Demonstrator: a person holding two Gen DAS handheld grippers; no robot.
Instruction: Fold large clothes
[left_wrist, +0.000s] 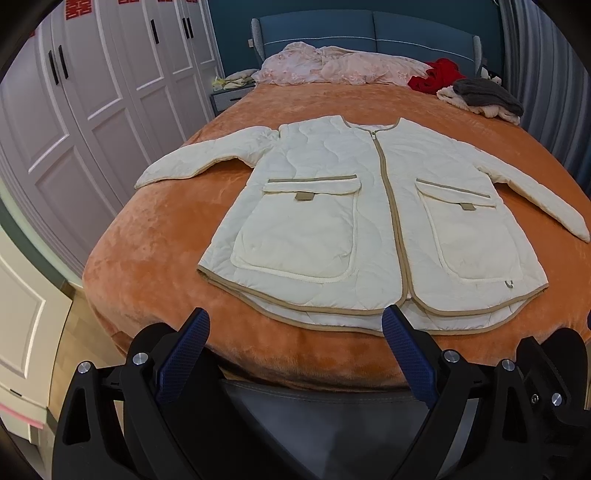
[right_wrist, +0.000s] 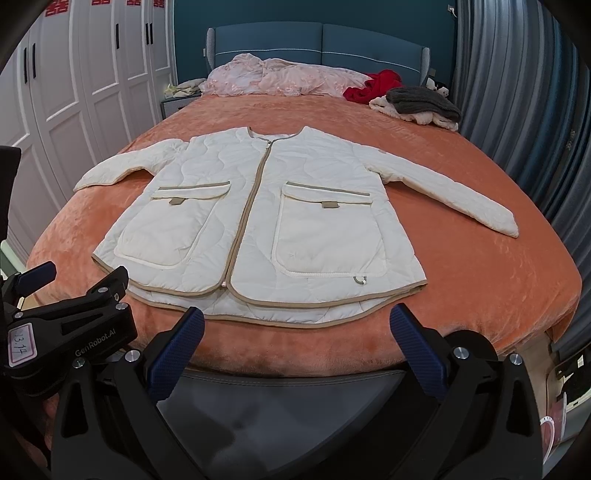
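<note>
The cream quilted jacket (left_wrist: 369, 221) lies flat and zipped in the middle of the frame on the orange bedspread (left_wrist: 155, 236), sleeves spread, so I judge no fold is made yet. My left gripper (left_wrist: 295, 328) and right gripper (right_wrist: 297, 325) sit wide open and empty at the bottom, short of the hem.

Both looking from the foot of the bed (left_wrist: 155, 236) toward the headboard (right_wrist: 317, 40), near the mattress edge, left view set further left, sharing the spread jacket (left_wrist: 354, 221).
</note>
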